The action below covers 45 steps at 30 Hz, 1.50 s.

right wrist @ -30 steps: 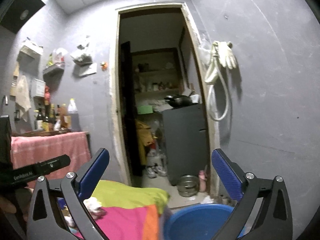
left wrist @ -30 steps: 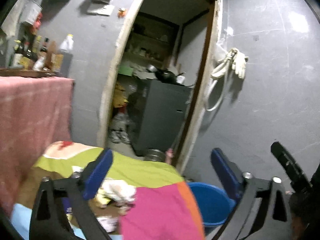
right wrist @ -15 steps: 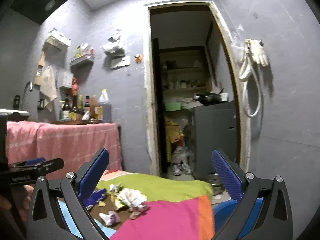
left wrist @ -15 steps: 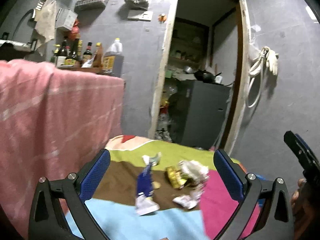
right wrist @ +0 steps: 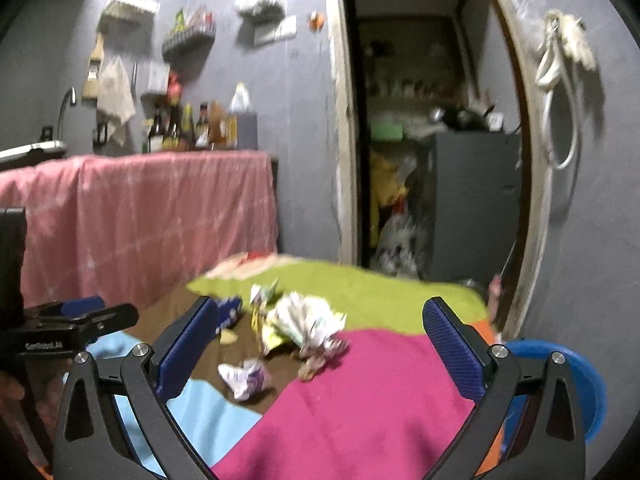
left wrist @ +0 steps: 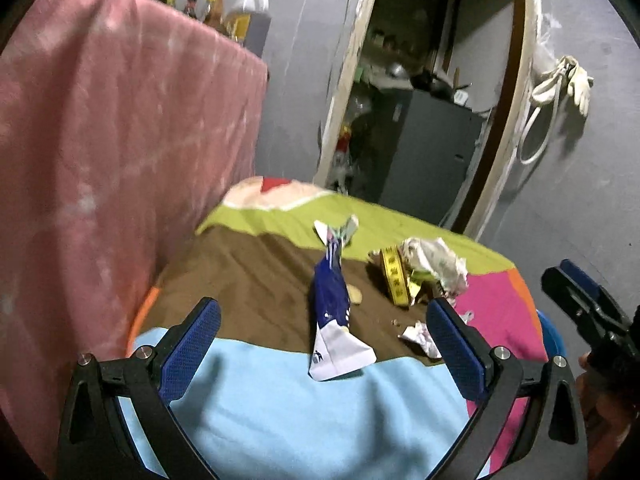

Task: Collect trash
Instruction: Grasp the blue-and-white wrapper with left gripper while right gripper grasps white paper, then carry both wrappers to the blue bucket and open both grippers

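Above the blue wrapper (left wrist: 334,312) (print unreadable), left gripper (left wrist: 320,350) and right gripper (right wrist: 320,346) both hover spread, empty.

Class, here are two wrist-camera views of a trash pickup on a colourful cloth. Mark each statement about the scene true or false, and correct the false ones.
1. Both hand-held grippers are open and hold nothing. True: left hand-held gripper, right hand-held gripper.
2. The blue wrapper lies inside the blue tub. False: it lies on the patchwork cloth; the blue tub sits beyond the cloth's right edge.
3. A crumpled white paper lies on the cloth. True.
4. The gloves lie on the cloth. False: they hang on the wall beside the doorway.
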Each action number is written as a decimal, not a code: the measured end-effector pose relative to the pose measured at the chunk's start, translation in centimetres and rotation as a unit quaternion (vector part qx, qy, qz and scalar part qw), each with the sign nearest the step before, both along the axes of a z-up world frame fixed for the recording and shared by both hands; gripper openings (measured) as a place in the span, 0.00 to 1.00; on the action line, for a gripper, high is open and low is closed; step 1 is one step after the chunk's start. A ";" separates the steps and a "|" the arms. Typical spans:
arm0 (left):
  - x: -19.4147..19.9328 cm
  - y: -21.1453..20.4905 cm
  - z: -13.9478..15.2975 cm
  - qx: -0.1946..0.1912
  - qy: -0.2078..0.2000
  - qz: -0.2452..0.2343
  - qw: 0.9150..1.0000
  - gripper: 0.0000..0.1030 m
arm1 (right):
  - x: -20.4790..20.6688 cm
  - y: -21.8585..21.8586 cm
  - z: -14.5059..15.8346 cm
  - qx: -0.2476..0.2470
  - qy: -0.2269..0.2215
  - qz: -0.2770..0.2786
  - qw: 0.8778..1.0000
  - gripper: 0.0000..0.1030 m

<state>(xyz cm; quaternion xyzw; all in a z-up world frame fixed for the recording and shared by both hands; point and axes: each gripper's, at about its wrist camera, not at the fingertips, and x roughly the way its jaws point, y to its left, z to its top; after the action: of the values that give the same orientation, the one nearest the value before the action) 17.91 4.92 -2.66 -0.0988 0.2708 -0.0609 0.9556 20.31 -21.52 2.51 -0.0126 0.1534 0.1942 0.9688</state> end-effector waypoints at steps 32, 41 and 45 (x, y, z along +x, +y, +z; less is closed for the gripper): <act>3.6 0.0 -2.2 -0.096 0.123 -0.047 0.987 0.29 | 4.7 5.4 -6.5 -0.060 0.217 0.123 0.967 0.09; -0.3 -1.1 -0.5 -0.092 0.081 -0.022 0.992 0.27 | 2.3 2.8 -4.7 -0.019 0.164 0.110 0.980 0.07; -2.2 -2.9 1.2 -0.074 0.035 -0.027 0.996 0.27 | 0.3 1.2 -2.8 -0.003 0.114 0.098 0.989 0.07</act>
<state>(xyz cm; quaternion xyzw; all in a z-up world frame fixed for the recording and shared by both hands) 15.67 1.99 -1.49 -0.1636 0.3017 -0.1029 0.9336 20.60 -20.30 -0.32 -0.0083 0.2618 0.2883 0.9210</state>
